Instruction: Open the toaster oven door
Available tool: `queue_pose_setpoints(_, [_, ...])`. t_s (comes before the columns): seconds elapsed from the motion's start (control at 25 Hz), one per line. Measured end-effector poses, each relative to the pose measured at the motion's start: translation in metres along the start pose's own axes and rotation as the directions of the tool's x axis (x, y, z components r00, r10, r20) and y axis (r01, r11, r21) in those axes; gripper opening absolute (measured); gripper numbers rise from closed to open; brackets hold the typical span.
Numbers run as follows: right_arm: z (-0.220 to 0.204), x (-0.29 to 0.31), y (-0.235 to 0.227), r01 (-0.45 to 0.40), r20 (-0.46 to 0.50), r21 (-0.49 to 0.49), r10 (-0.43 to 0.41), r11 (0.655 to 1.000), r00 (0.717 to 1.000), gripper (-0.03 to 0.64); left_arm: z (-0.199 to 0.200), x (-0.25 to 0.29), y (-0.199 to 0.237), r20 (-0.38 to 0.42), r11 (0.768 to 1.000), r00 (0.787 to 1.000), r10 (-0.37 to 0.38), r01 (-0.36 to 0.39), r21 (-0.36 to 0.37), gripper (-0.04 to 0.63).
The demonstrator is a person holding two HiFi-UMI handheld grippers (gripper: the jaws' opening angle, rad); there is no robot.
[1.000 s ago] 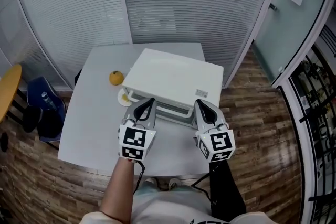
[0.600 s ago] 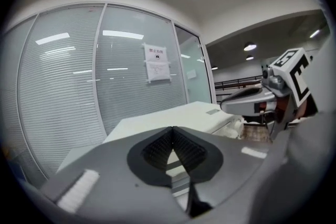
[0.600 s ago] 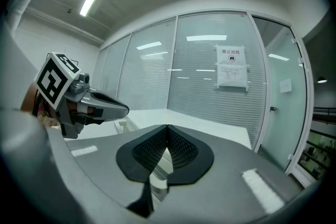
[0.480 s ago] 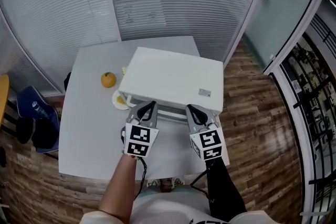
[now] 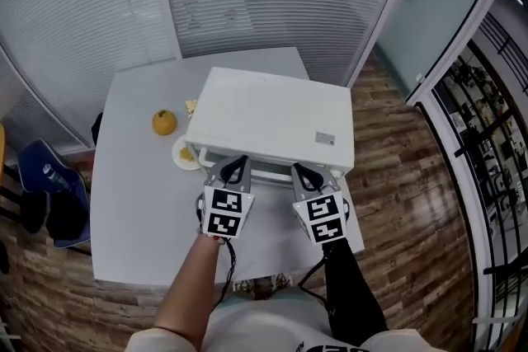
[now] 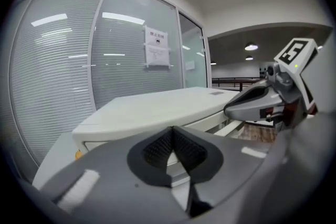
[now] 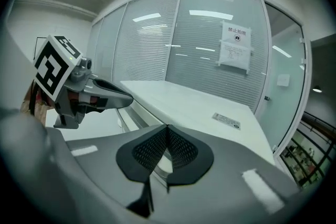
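1. Head view: a pale grey table (image 5: 132, 210) stands on a wood-plank floor in front of glass walls with blinds.
2. On the table sits the white toaster oven (image 5: 272, 115), somewhat to the right of the middle. Its flat top faces up and its front faces the person. The door (image 5: 266, 170) shows only as a narrow strip below the top's front edge, and it looks closed.
3. Left gripper (image 5: 234, 165) hangs at the oven's front, near its left end. In the left gripper view its dark ribbed pads meet at the tips with nothing clamped between them.
4. Right gripper (image 5: 300, 173) hangs at the front, near the right end, beside the left one. The right gripper view shows its tips pressed together too, and empty.
5. A small white plate (image 5: 180, 157) lies just left of the oven, partly under its corner.
6. An orange (image 5: 164, 122) rests on the table near the plate, apart from the oven.
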State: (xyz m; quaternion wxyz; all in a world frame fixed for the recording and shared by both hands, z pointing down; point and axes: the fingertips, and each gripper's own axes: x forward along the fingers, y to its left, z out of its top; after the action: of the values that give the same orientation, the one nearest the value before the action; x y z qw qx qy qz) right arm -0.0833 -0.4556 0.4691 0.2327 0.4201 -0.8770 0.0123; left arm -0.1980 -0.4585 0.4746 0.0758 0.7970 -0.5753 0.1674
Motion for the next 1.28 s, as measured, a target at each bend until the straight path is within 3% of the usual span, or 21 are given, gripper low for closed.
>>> queue_pose_setpoints(0.68, [-0.026,-0.028,0.028,0.057,-0.038,0.072,-0.054,0.996,0.998,0.002,-0.030,-0.037,-0.021,-0.013,0.998,0.998,-0.066,0.066,0.005,0.057])
queue_pose_setpoints(1.28, [-0.075,-0.060,0.075,0.106,-0.107,0.031,-0.102,0.994,0.989,0.002,-0.083,-0.073,-0.044,-0.073,0.993,0.991,-0.114,0.115,0.004,0.057])
